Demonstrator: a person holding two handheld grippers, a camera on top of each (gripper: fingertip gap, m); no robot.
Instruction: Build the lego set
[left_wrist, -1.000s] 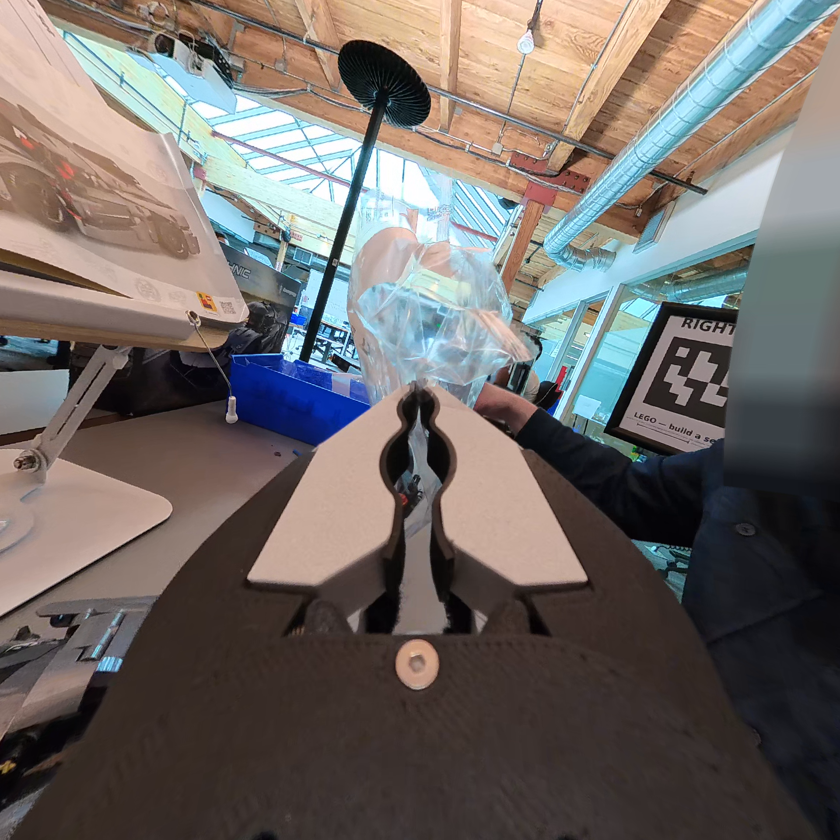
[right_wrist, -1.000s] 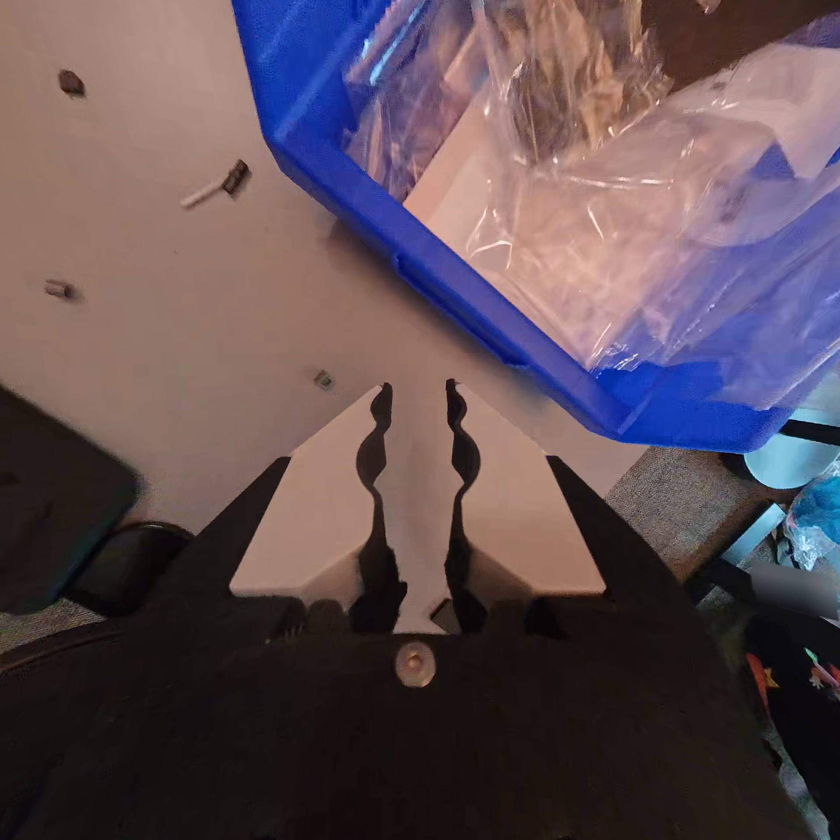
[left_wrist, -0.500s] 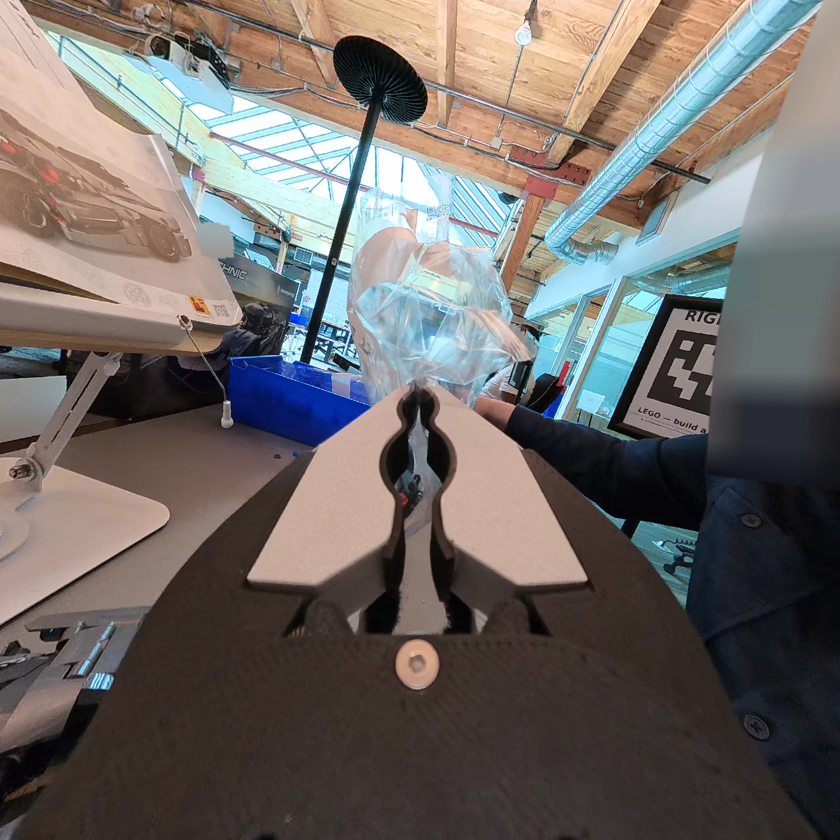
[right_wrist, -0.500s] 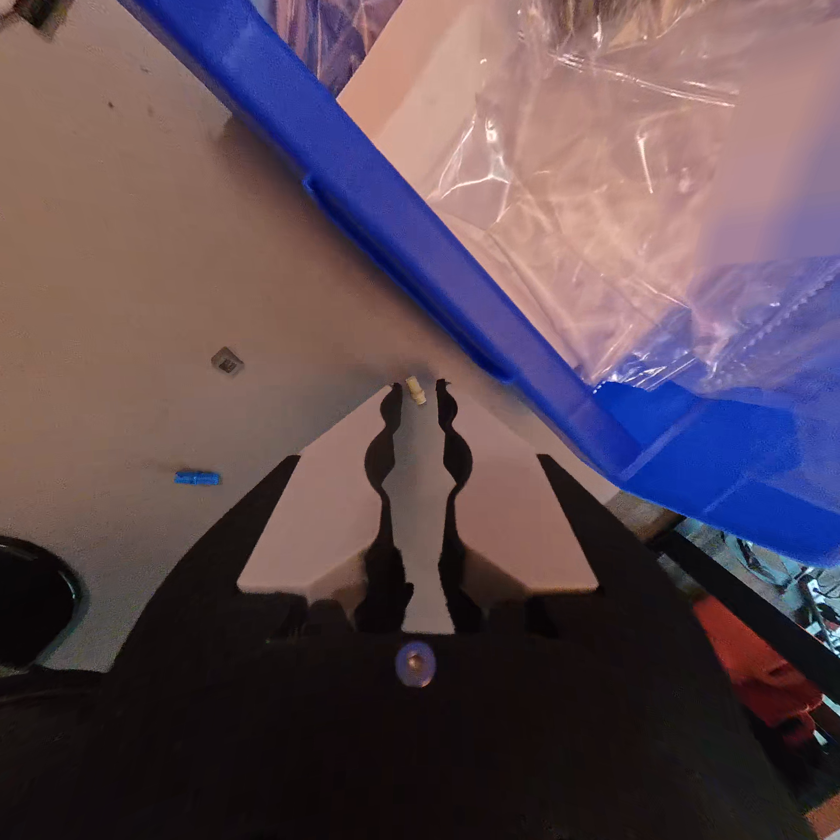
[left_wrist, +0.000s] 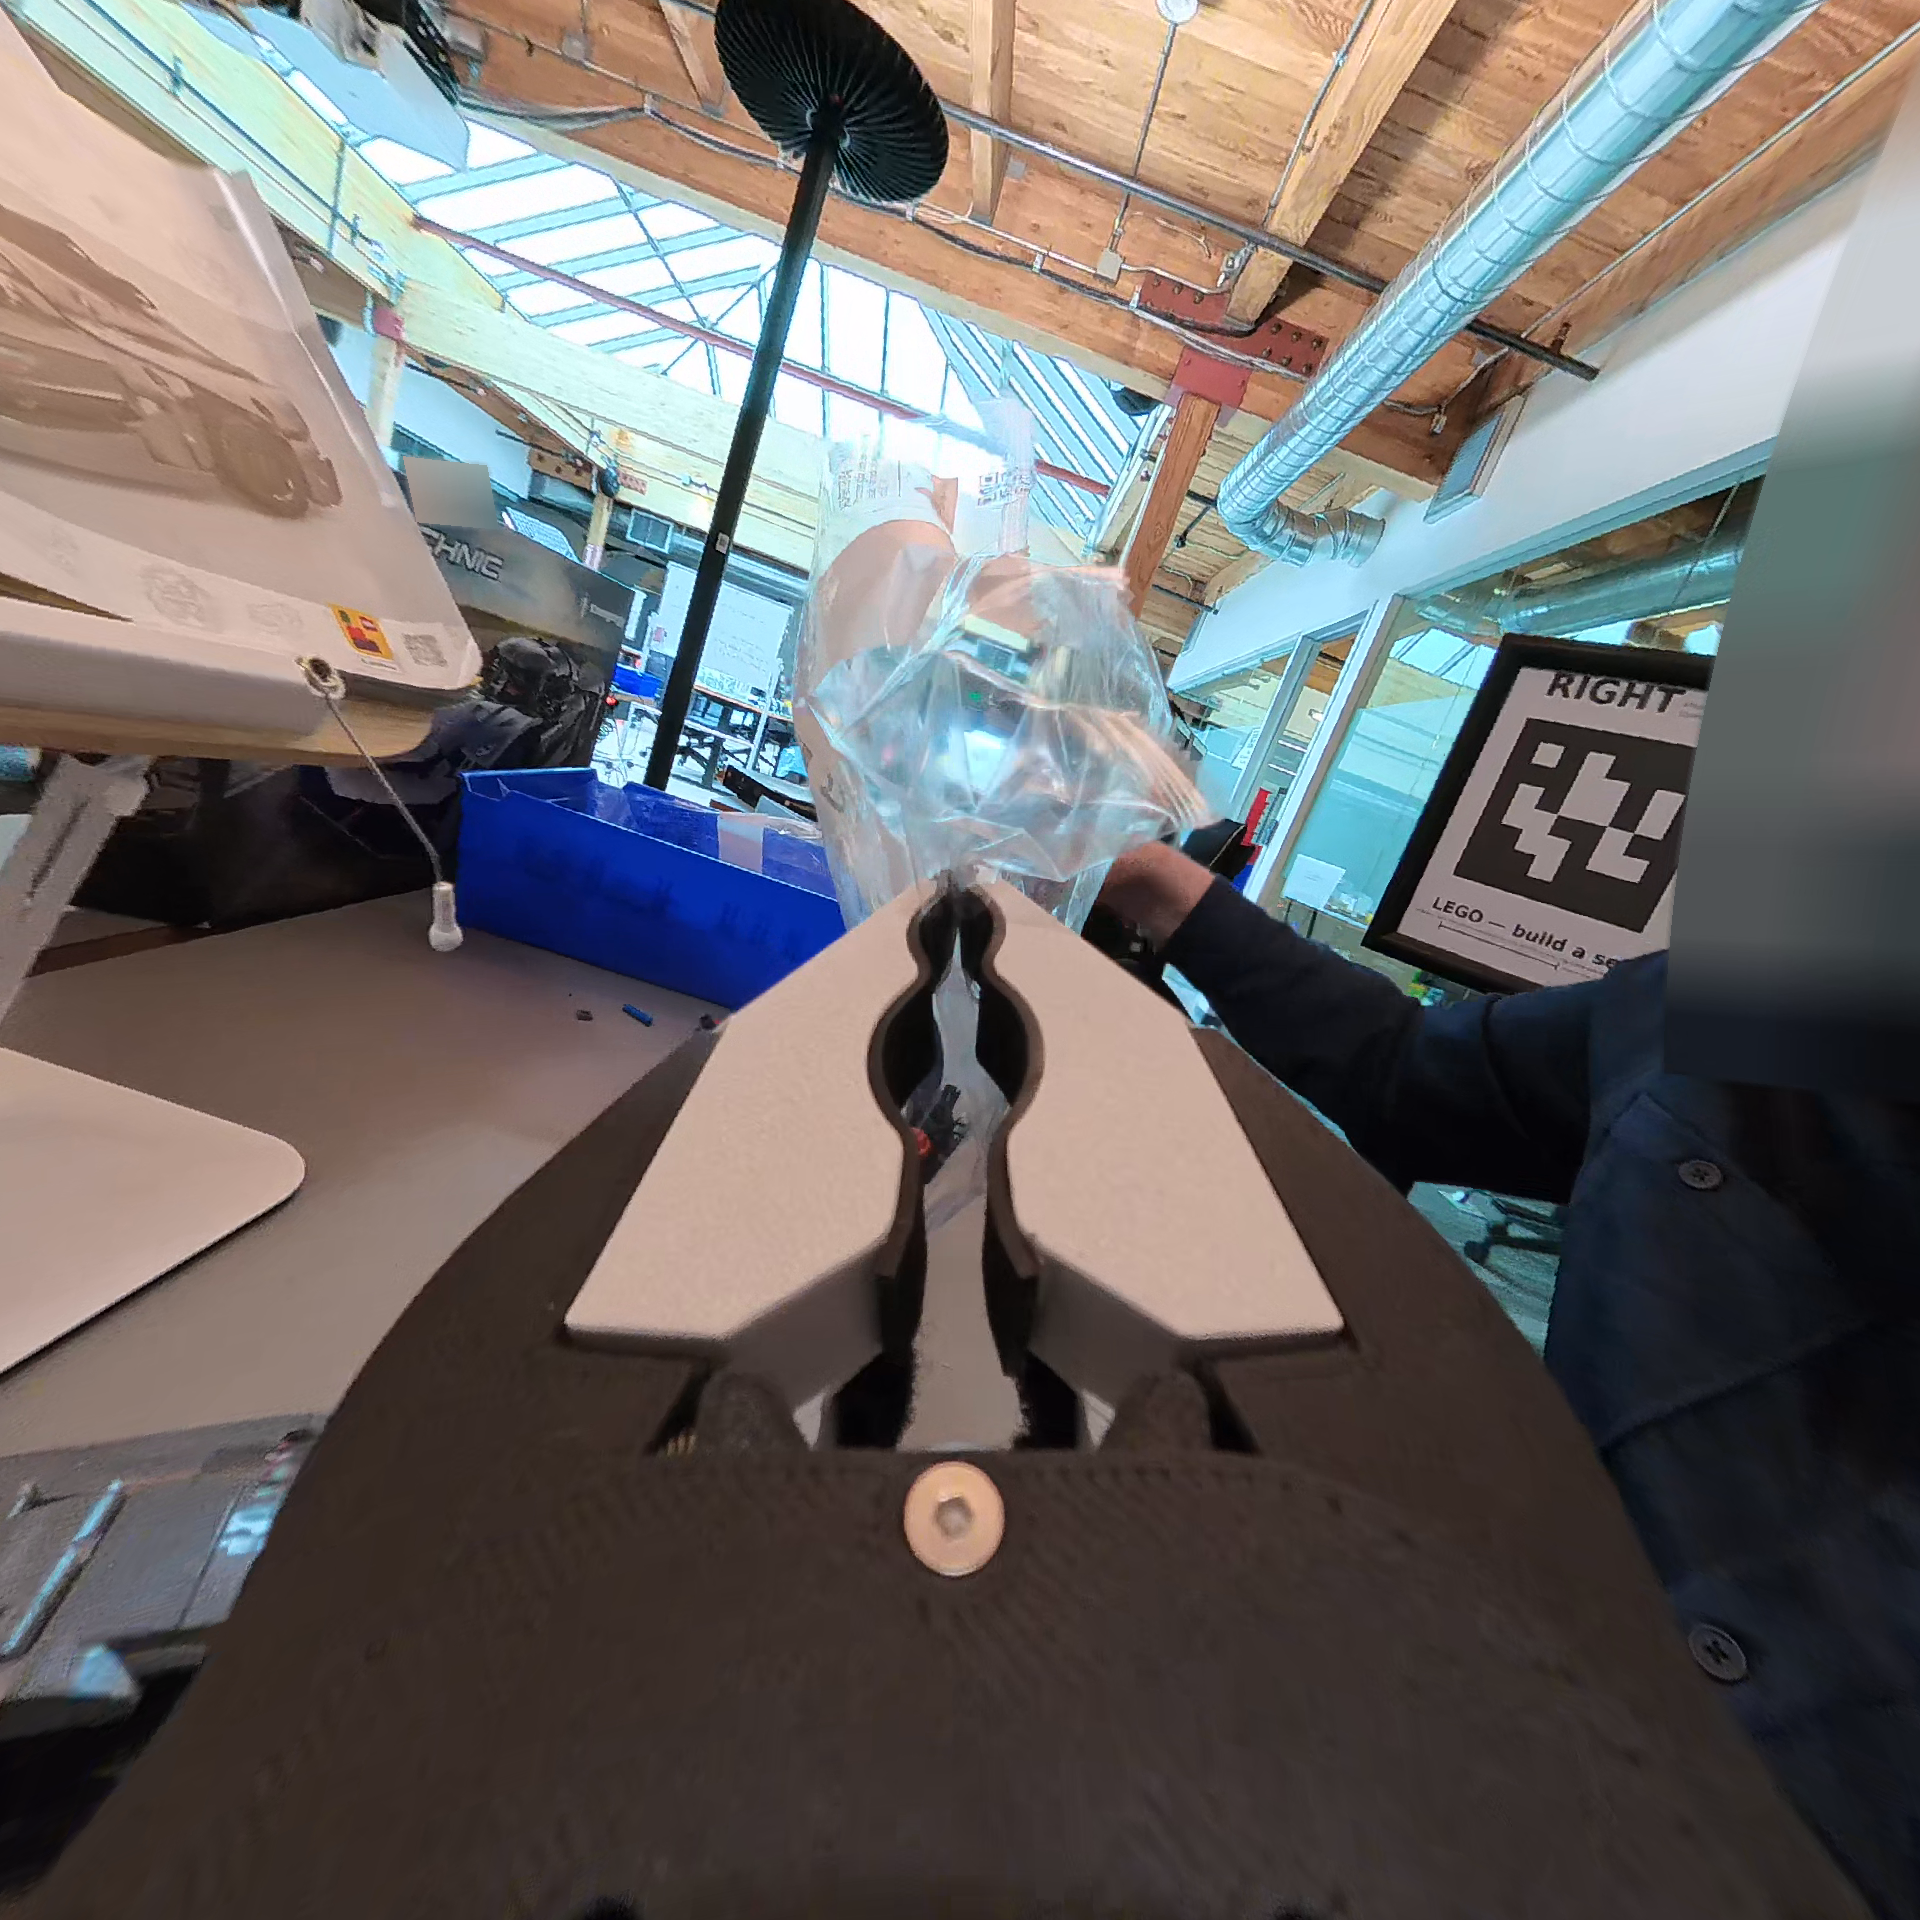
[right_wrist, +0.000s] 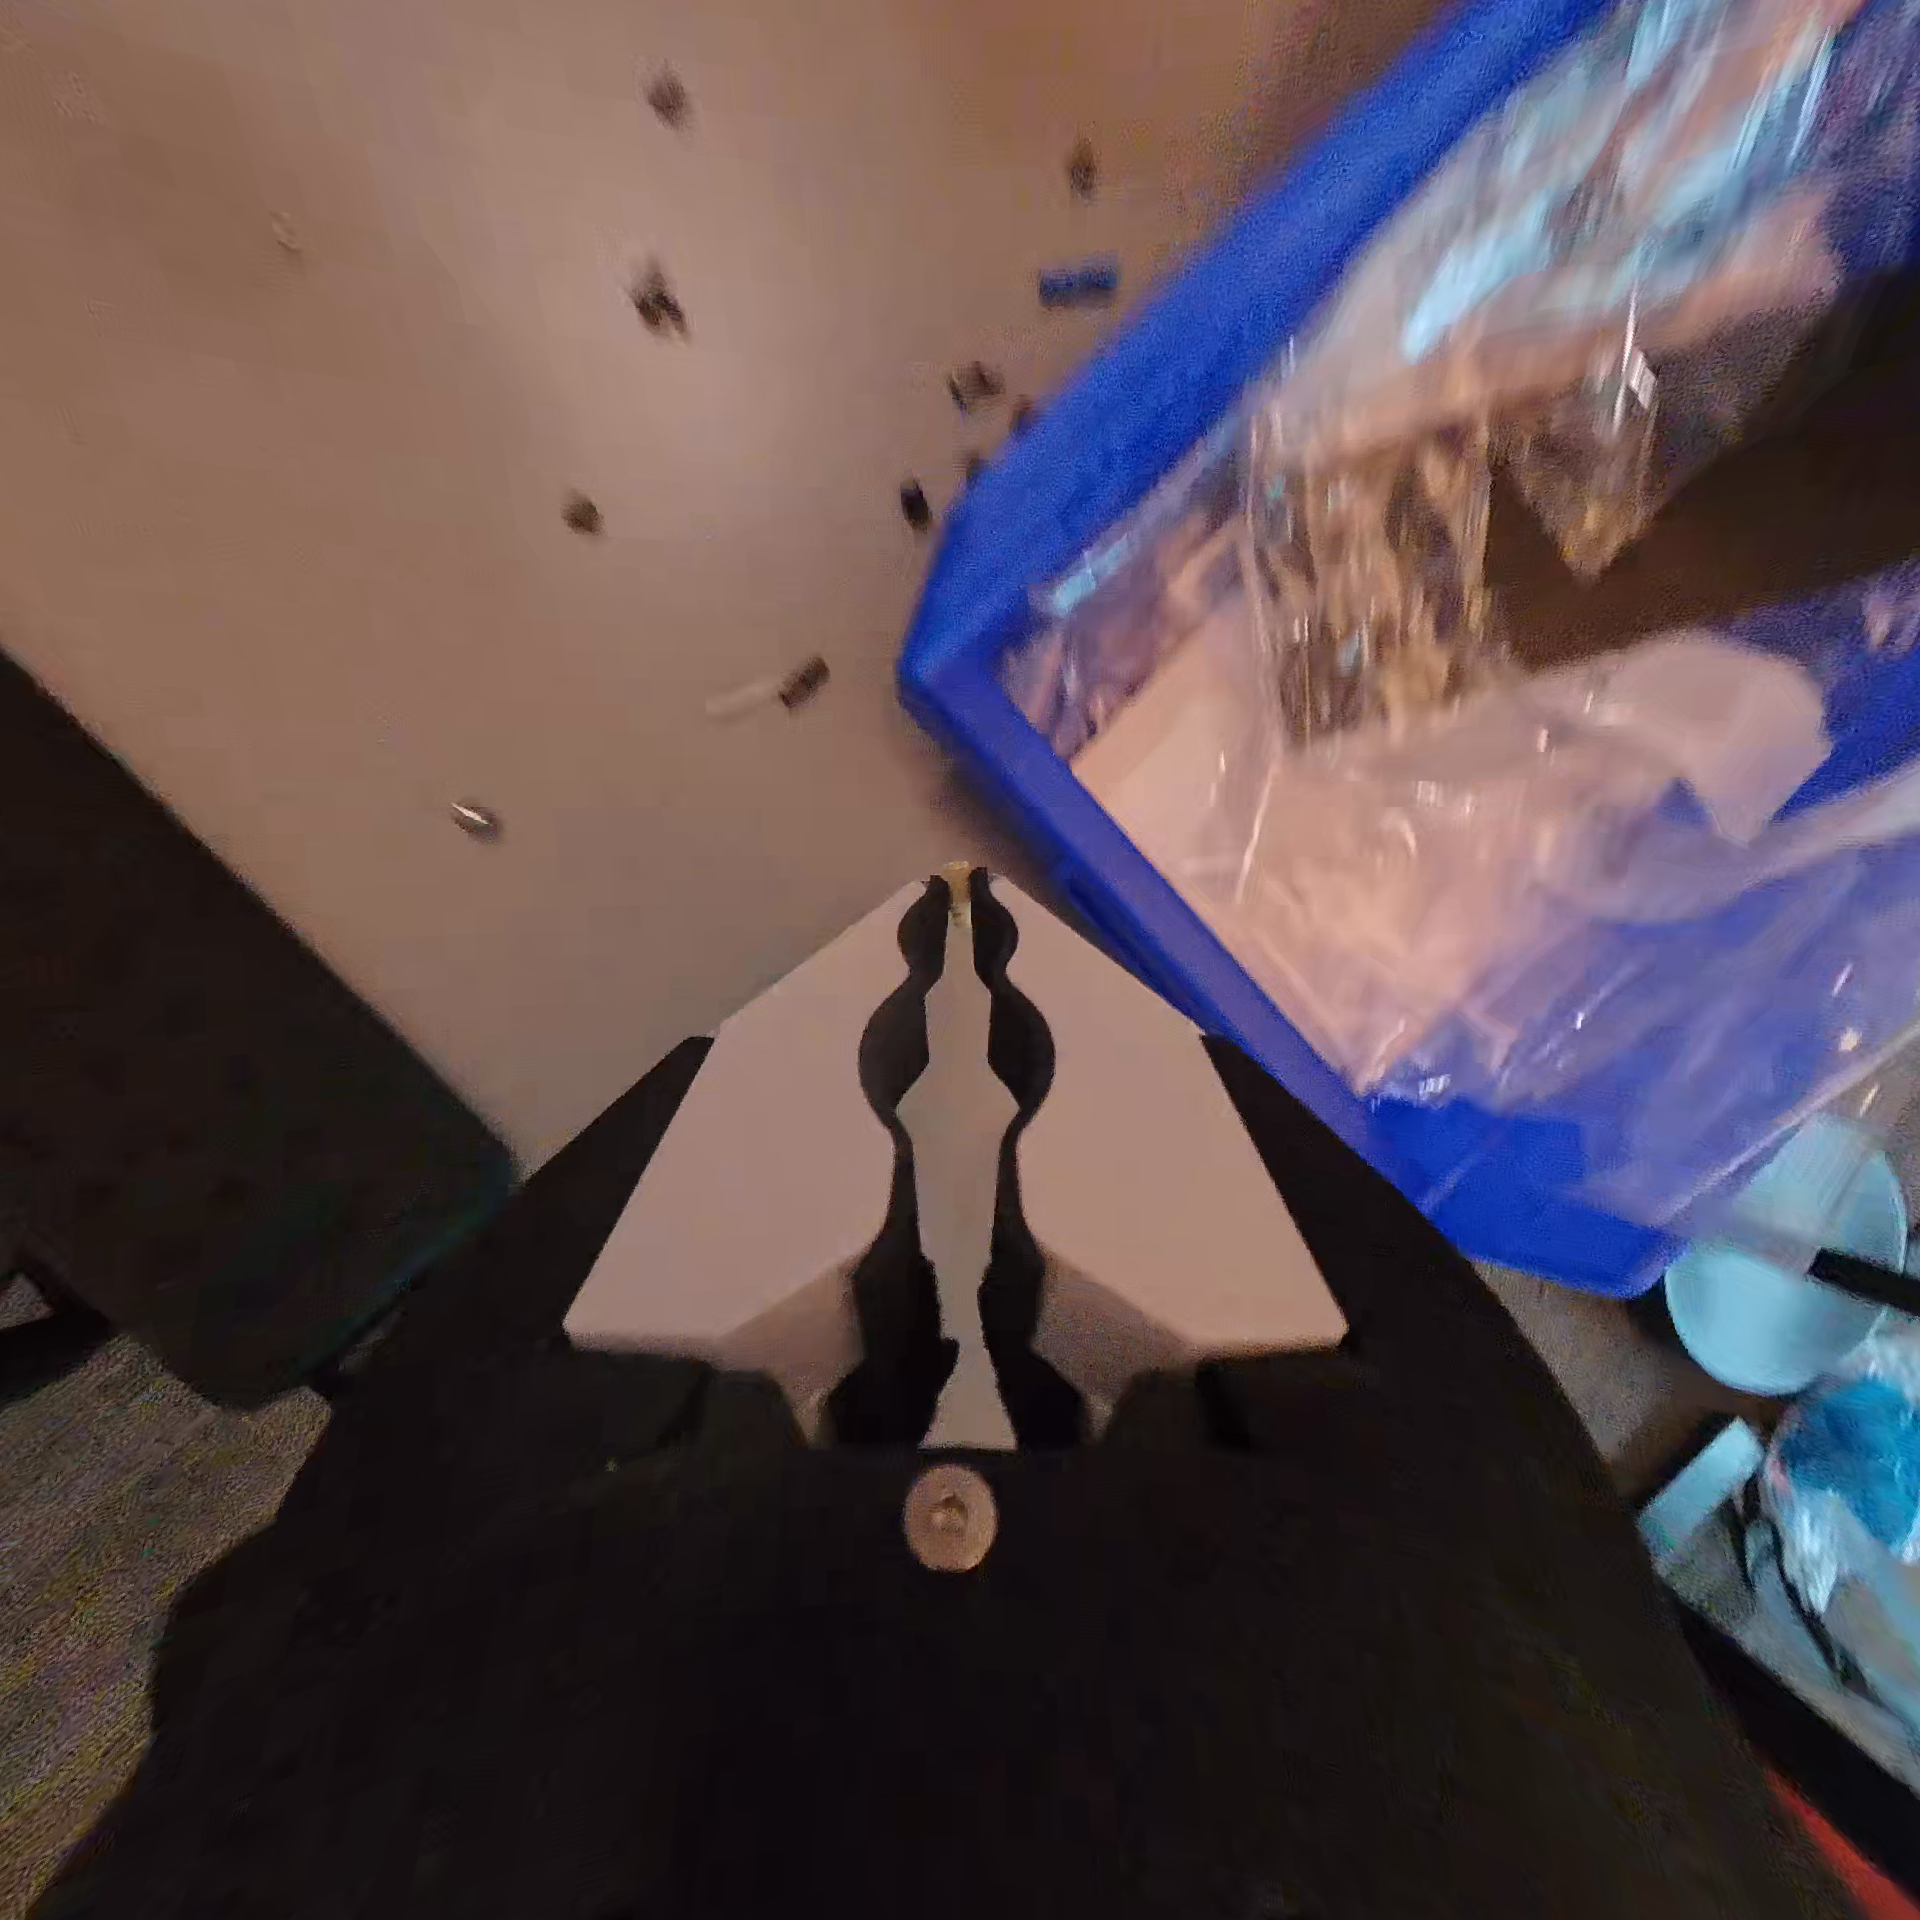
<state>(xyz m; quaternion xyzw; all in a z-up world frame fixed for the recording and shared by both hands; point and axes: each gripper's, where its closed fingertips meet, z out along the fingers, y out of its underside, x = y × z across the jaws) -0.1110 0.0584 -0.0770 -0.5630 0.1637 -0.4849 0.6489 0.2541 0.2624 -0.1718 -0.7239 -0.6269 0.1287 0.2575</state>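
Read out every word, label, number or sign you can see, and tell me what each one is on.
I won't quote writing; these carry it.
Framed sign: heading, coded square, caption.
Instruction booklet: small marks at its lower corner.
Dark box: pale lettering, partly hidden.
Clear bag in the left gripper: tiny print near its top.
Right wrist view: blurred, no writing shows; right gripper pinches a small tan piece.

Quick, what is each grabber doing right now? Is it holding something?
Left gripper: closed, pinching the clear plastic bag.
Right gripper: closed on a tiny cream lego pin.
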